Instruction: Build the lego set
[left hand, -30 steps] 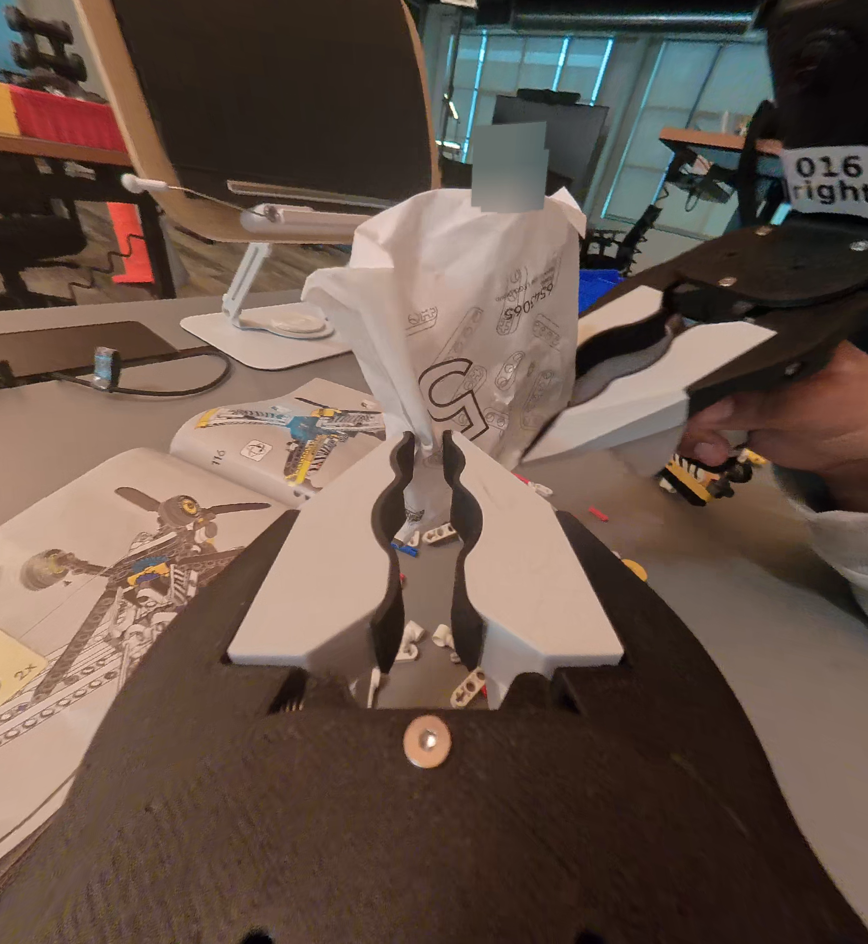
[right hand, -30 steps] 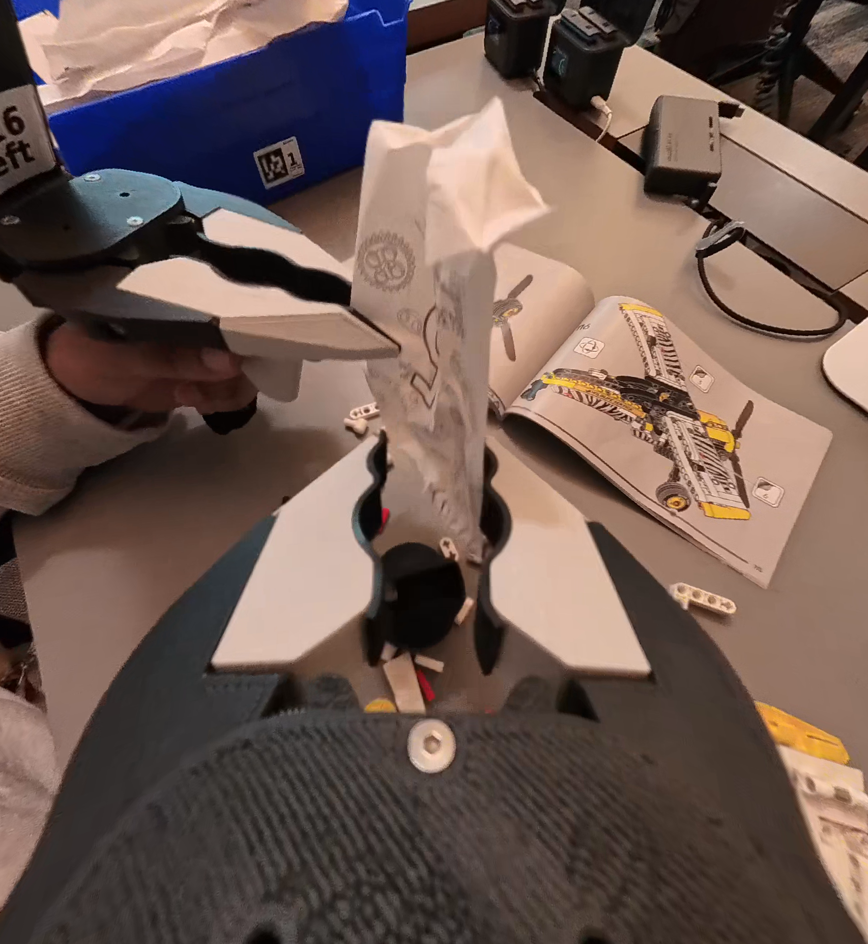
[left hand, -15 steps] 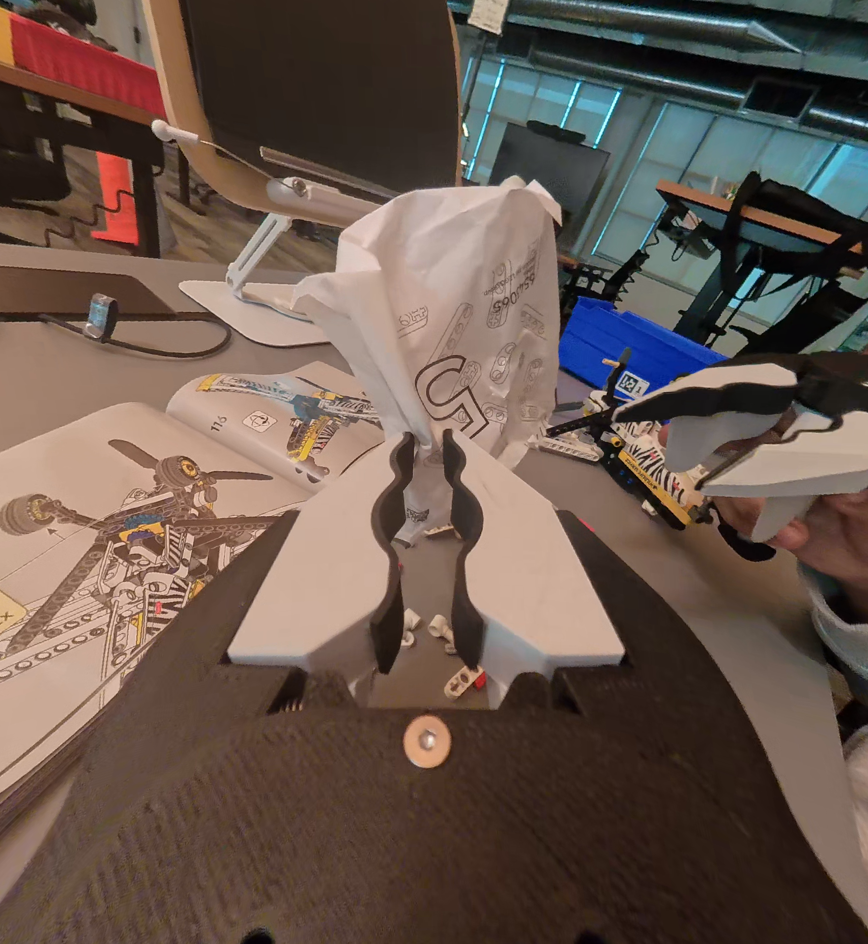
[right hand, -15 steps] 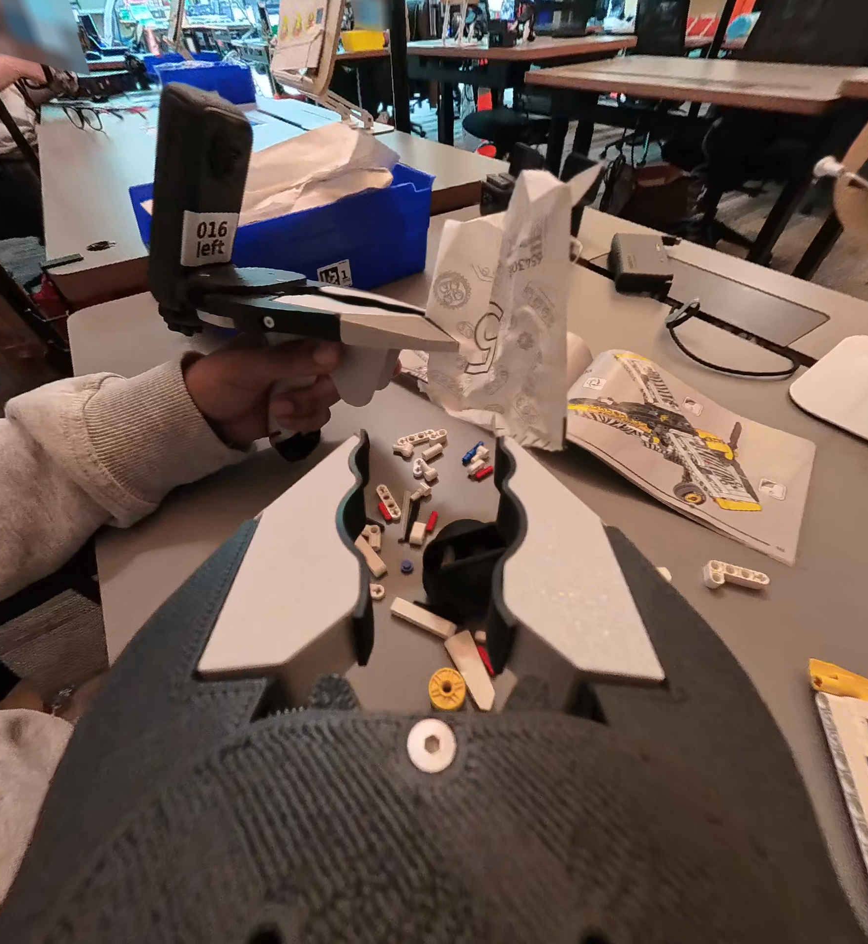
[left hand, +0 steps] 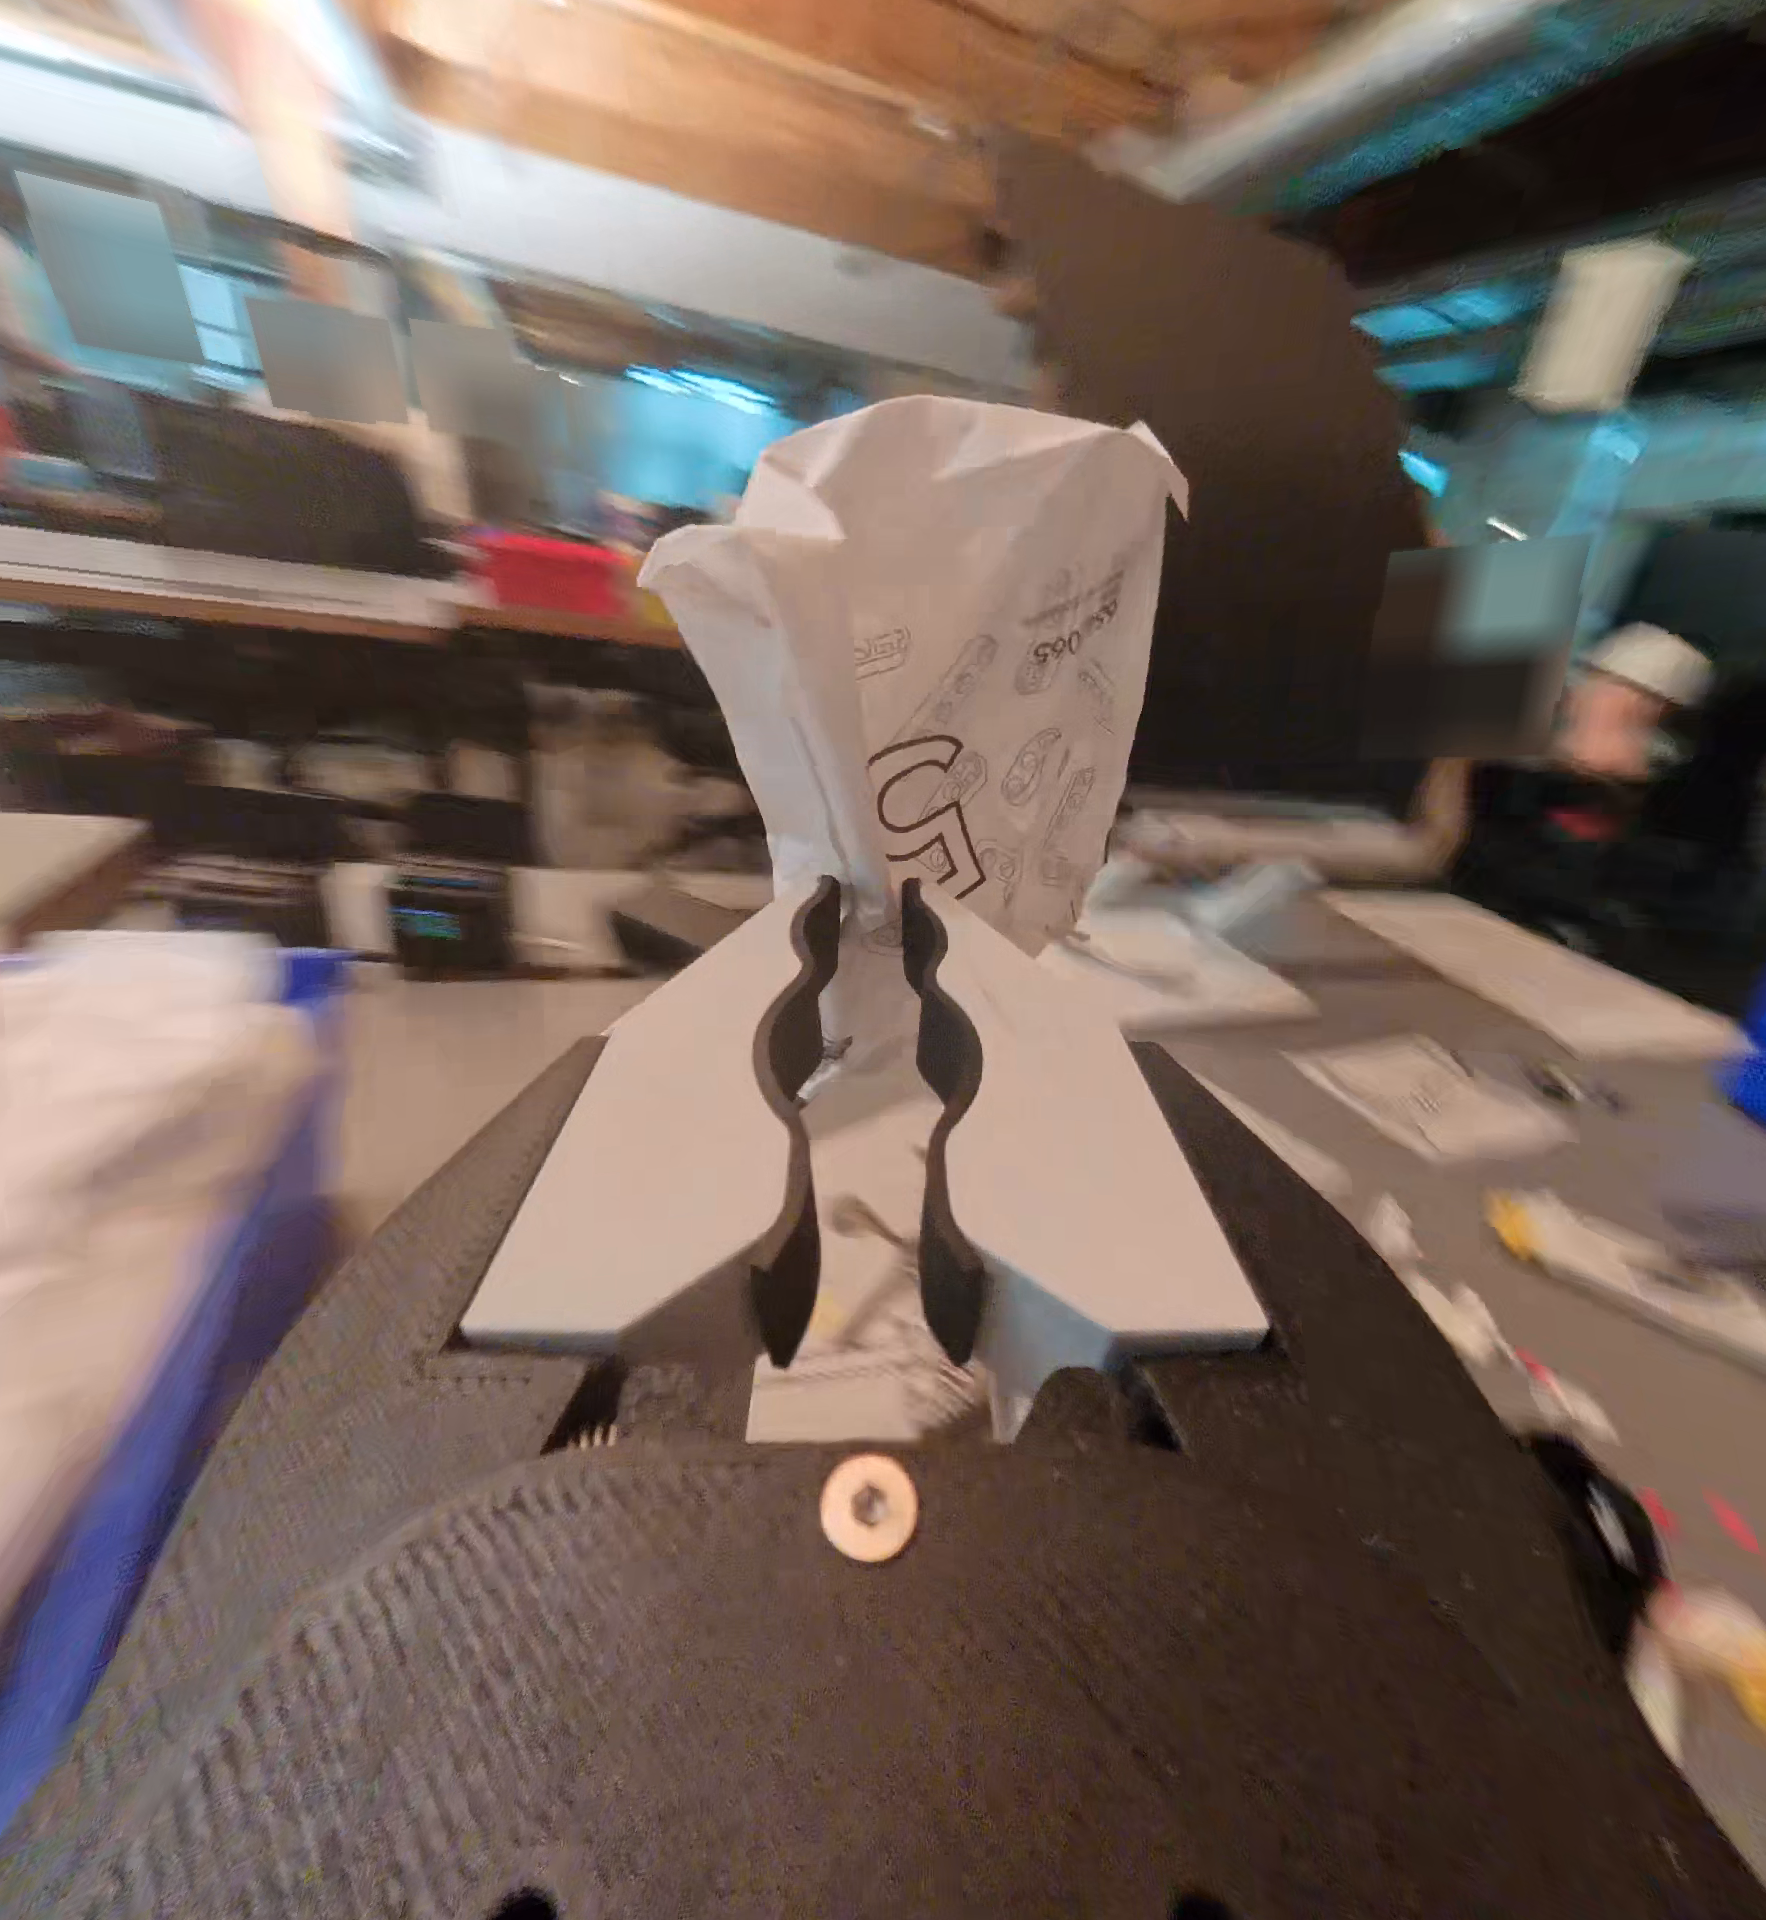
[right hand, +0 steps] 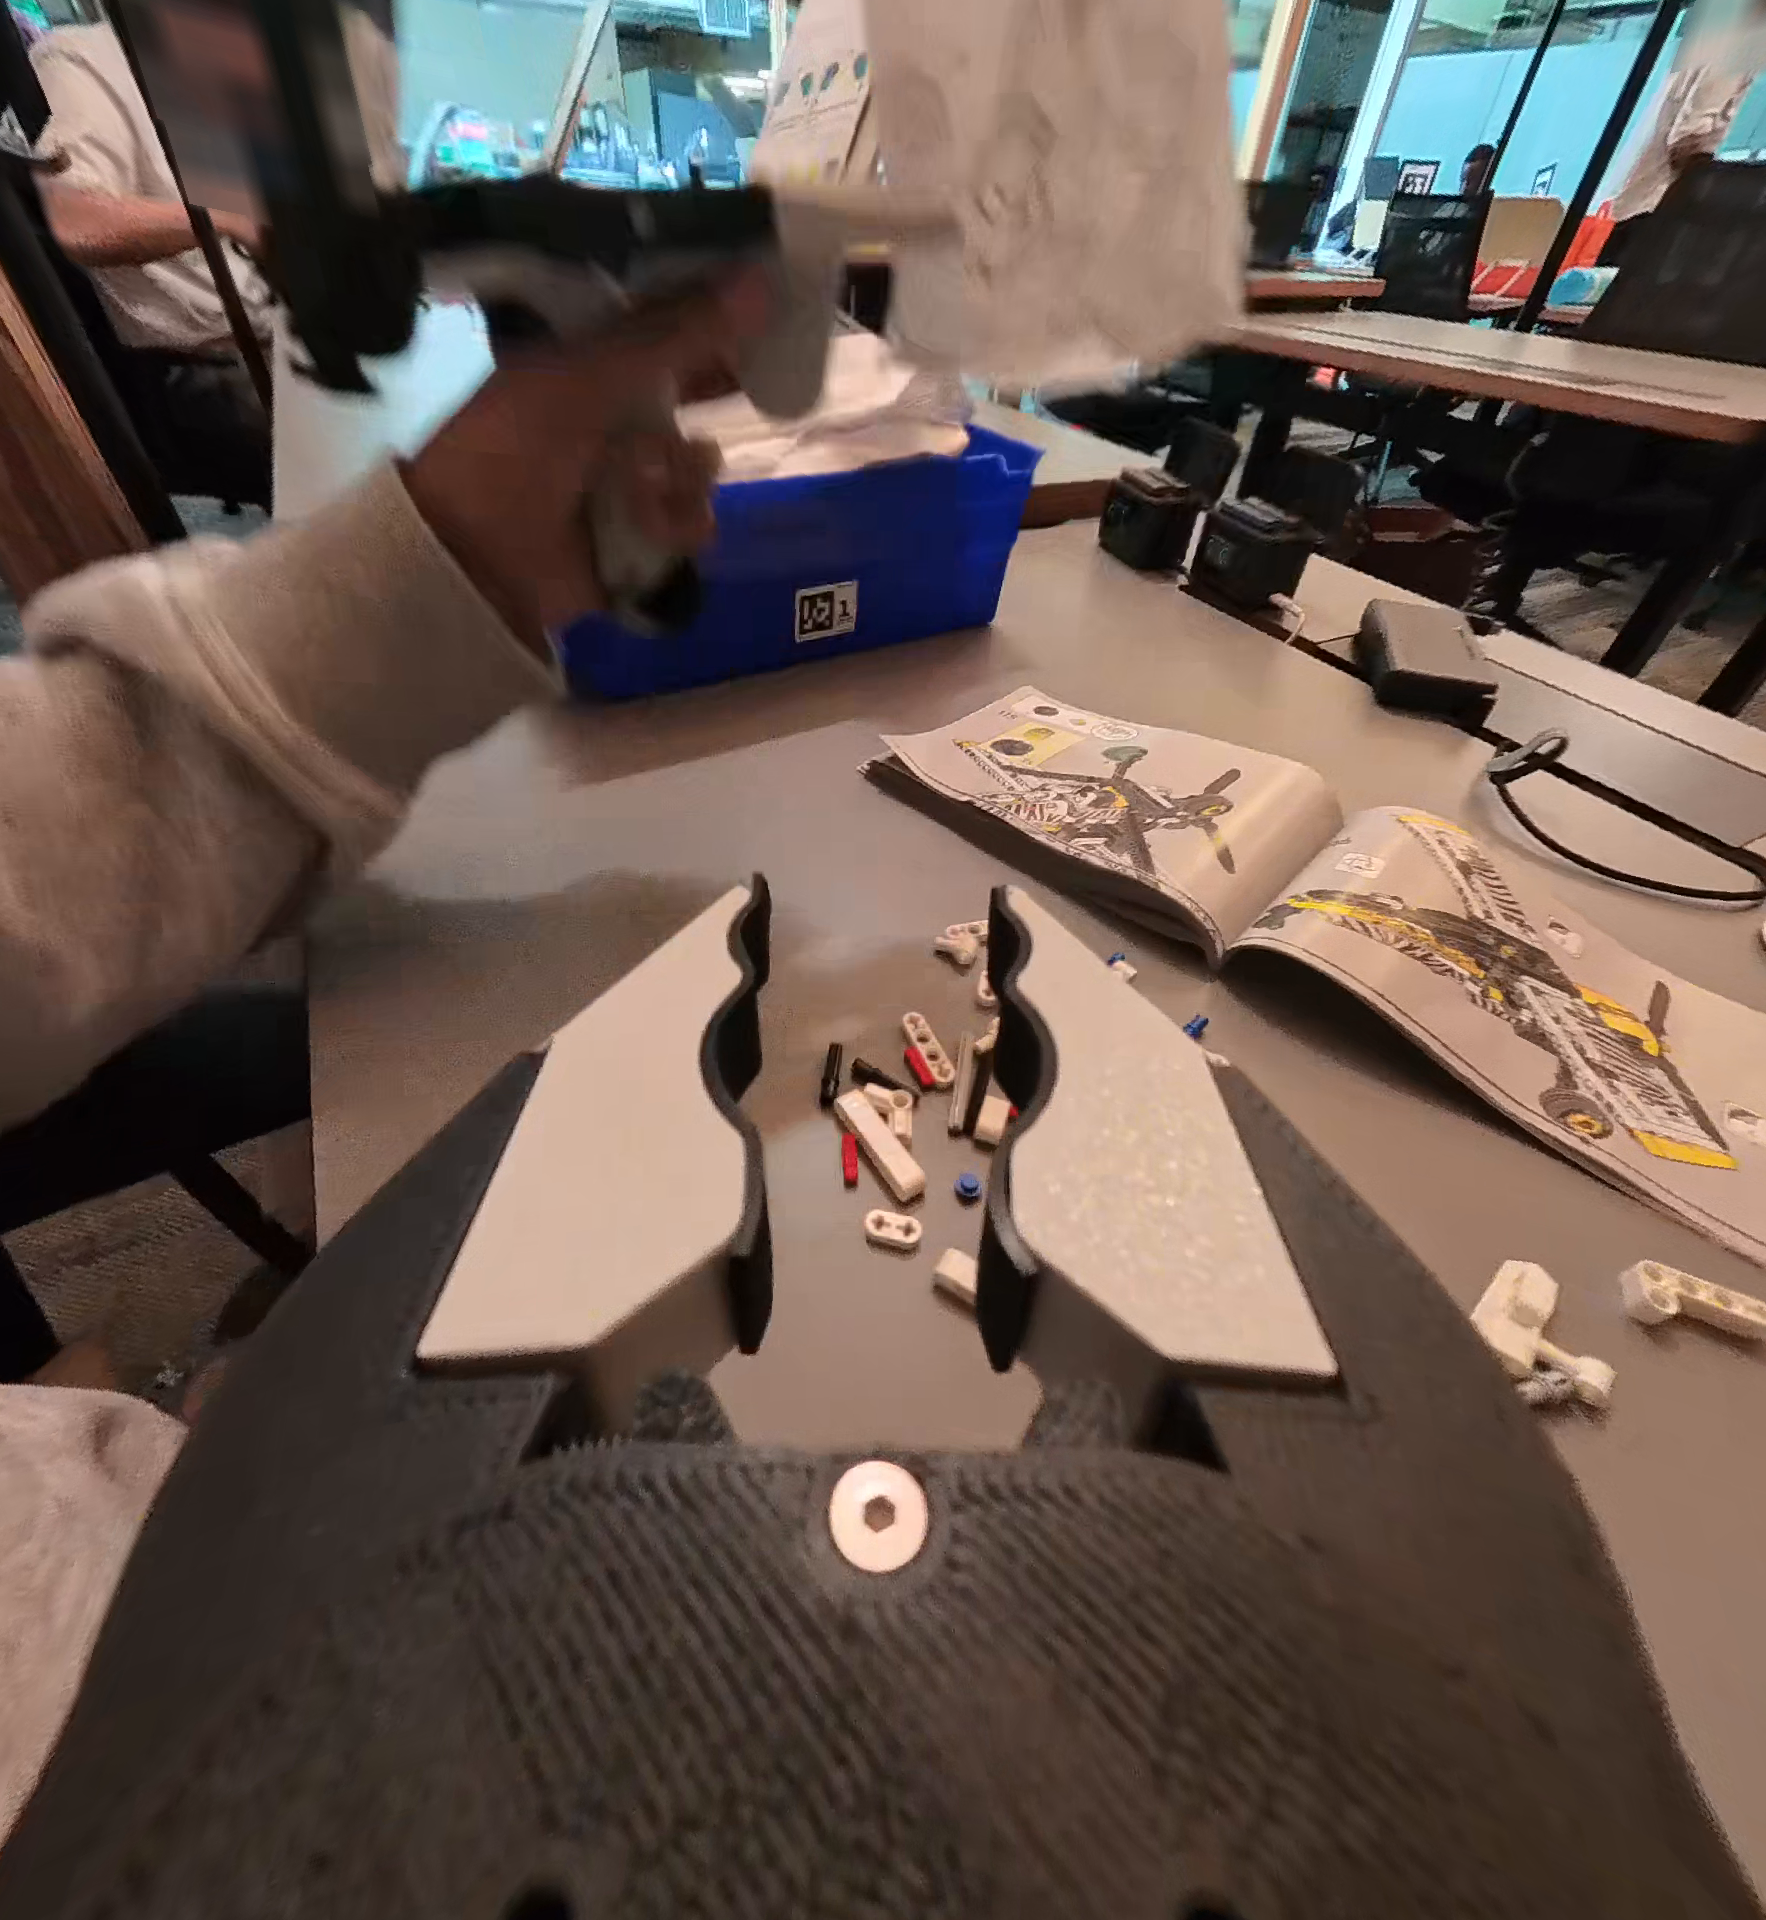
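Left tongs (left hand: 871, 902), tips pinched on the lower corner of a crumpled white paper parts bag (left hand: 946, 675); the bag stands upright above the tips, long axis vertical, printed side toward the camera. Background in this view is smeared by motion; a blue bin (left hand: 162, 1351) holding white paper lies at lower left. Right tongs (right hand: 877, 906), jaws apart and holding nothing, hovering over the grey bench (right hand: 1481, 1558). Between its fingers, on the bench, lies a scatter of small loose Lego pieces (right hand: 894, 1101): white beams and connectors, black and red pins, one blue stud. Two further white pieces (right hand: 1606, 1314) lie to the right of the tongs. An open instruction booklet (right hand: 1326, 935) lies flat beyond, its spine running away from the camera. The left tongs (right hand: 858, 223) and bag (right hand: 1055, 177) appear blurred at upper left of the right wrist view, raised well above the bench, in a hand (right hand: 567, 488) with a light sleeve. The blue bin (right hand: 837, 561) stands behind.
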The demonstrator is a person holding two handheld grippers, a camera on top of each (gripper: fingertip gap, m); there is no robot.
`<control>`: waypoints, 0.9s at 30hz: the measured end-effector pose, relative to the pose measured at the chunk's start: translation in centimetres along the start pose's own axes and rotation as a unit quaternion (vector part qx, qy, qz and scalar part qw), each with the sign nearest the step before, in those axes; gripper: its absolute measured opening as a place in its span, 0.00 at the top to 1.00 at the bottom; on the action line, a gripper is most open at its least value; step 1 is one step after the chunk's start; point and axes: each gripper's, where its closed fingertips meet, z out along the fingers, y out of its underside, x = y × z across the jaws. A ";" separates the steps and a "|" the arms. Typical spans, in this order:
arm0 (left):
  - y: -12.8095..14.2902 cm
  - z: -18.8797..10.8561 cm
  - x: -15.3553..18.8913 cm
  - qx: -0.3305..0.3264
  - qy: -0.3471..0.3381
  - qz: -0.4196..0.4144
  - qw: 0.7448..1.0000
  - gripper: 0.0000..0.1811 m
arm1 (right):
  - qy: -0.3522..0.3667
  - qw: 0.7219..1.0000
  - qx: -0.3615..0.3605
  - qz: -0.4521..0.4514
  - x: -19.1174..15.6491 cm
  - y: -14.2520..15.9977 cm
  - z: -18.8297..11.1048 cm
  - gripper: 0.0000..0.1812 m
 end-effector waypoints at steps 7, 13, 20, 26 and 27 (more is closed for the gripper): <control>-3.8 -7.1 -15.5 0.102 -0.097 -0.351 0.926 0.95 | -0.022 1.000 -0.006 -0.008 -1.8 0.3 0.9 0.78; -1.8 -9.6 -20.8 0.061 -0.207 -0.316 0.924 0.94 | -0.030 0.999 -0.023 -0.029 -3.5 0.5 1.8 0.78; -0.8 -10.3 -21.8 0.033 -0.202 -0.331 0.921 0.49 | -0.013 0.997 -0.040 -0.066 -4.4 0.6 1.8 0.78; -2.6 -12.2 -22.1 0.049 -0.263 -0.239 0.933 0.48 | 0.089 0.989 -0.072 -0.089 -0.6 1.1 -0.4 0.77; -3.1 -12.4 -21.8 0.053 -0.269 -0.225 0.935 0.48 | 0.103 0.988 -0.085 -0.078 0.4 1.5 -0.8 0.75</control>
